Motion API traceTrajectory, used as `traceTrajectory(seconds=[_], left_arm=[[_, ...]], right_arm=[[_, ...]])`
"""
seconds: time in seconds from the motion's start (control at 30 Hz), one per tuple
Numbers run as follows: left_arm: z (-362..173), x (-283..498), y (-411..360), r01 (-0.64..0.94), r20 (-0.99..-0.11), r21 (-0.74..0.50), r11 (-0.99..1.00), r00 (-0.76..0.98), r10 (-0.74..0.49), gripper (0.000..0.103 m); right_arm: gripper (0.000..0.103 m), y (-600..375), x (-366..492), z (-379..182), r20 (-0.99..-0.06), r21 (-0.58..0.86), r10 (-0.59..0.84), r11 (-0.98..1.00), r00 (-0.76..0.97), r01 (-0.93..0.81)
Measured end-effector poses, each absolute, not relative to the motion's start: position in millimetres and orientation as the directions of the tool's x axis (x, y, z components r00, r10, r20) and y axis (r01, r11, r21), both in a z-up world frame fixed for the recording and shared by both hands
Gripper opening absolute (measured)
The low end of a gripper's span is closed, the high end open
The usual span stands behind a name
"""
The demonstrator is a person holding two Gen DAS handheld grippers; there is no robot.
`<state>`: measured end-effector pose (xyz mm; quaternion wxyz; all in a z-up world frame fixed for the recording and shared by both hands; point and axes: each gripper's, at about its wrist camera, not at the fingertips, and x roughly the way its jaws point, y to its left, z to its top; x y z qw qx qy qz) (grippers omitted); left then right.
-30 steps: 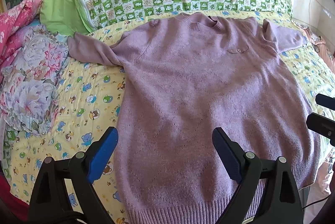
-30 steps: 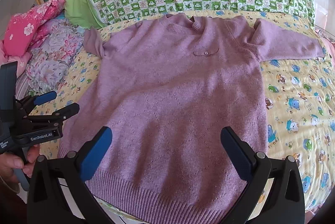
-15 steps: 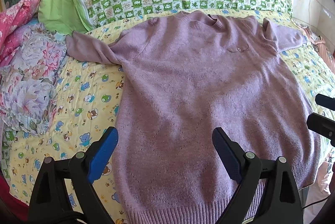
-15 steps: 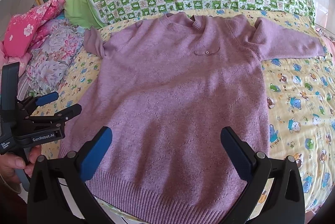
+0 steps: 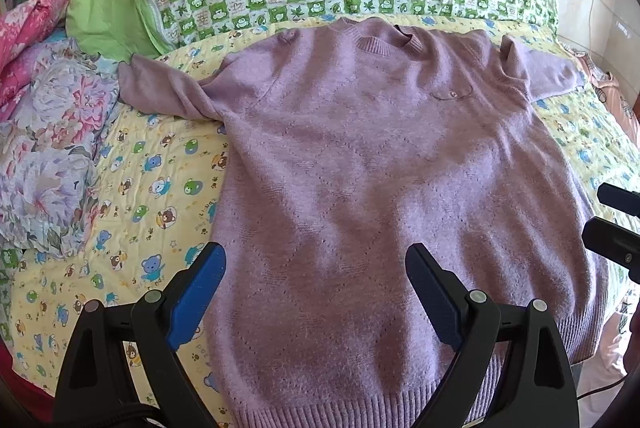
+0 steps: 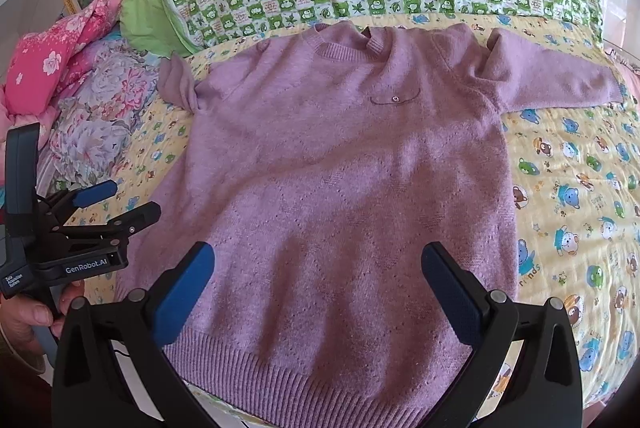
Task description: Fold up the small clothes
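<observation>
While both my left gripper (image 5: 316,288) and right gripper (image 6: 318,282) hover with jaws wide and nothing held, a fuzzy lilac knit sweater (image 6: 352,188) lies flat on the bear-print quilt (image 6: 580,196), ribbed hem nearest, sleeves spread left and right.

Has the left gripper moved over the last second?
Yes, slightly. In the right wrist view, the left gripper has crept right and down, toward the sweater edge.

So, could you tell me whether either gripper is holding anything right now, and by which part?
Nothing is held. The left gripper and right gripper both hover with jaws open above the sweater, which lies flat.
</observation>
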<state>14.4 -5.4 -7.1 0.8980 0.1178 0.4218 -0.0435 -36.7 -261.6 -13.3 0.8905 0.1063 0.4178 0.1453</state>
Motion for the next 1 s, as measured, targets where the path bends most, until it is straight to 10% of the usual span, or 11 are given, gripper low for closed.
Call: traceTrajectory(seconds=[1.0], left_arm=[[-1, 187, -68, 0.142, -0.809, 0.039, 0.989, 0.586, -0.052, 0.092]], right_arm=[[0.089, -546, 95, -44, -0.662, 0.469, 0.075, 0.818, 0.745, 0.334]])
